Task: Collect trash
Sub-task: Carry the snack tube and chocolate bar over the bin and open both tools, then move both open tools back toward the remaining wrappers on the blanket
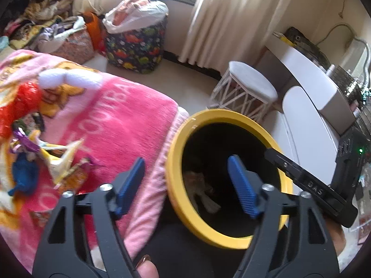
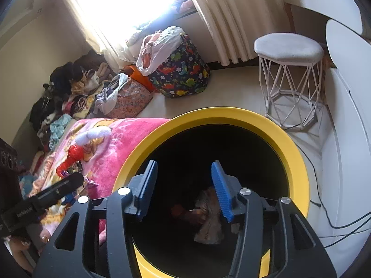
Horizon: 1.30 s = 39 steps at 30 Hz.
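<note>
Left gripper: lower centre of the left wrist view, blue-padded fingers spread wide with nothing between them; one finger lies over the pink blanket, the other over the bin's mouth
Right gripper: lower centre of the right wrist view, fingers spread apart and empty, both over the dark mouth of the bin; its black body shows at the right edge of the left wrist view, reaching over the bin rim
Trash bin: round, yellow rim, black inside, centre-right of the left wrist view, just beside the edge of the bed; it fills the lower middle of the right wrist view
Trash in the bin: crumpled pale wrappers lying at the bottom, dim; also seen in the left wrist view
Trash on the bed: loose wrappers, purple, yellow and white, at the left of the left wrist view, lying on the blanket
Red crinkled plastic: far left, above the wrappers
Blue piece: lower left, beside the wrappers, too blurred to name
Pink blanket: covers the bed, left half of the frame
Dinosaur-print basket: upper centre, on the floor, stuffed with clothes
White wire stool: right of centre, on the floor, near the bin
Curtains: top of the frame
</note>
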Each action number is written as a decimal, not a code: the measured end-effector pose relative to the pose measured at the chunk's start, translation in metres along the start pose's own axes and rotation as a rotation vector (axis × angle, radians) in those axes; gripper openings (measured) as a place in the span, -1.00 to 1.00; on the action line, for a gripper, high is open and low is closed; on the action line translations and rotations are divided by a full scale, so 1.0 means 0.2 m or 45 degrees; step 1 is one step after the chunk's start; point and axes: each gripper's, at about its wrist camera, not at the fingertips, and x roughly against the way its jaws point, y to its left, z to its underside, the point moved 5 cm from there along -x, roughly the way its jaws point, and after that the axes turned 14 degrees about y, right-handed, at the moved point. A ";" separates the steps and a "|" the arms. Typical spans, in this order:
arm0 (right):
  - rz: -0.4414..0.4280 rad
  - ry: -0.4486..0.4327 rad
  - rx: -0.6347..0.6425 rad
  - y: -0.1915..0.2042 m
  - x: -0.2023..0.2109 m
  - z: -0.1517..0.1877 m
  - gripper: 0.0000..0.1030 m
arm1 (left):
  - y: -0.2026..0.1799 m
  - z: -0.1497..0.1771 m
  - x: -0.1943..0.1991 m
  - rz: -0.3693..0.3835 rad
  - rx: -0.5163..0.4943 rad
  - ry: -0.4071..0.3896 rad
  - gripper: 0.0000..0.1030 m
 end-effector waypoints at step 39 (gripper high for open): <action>-0.090 -0.063 0.464 0.66 0.06 0.04 0.45 | 0.35 -0.04 0.45 -0.153 0.130 -0.299 0.78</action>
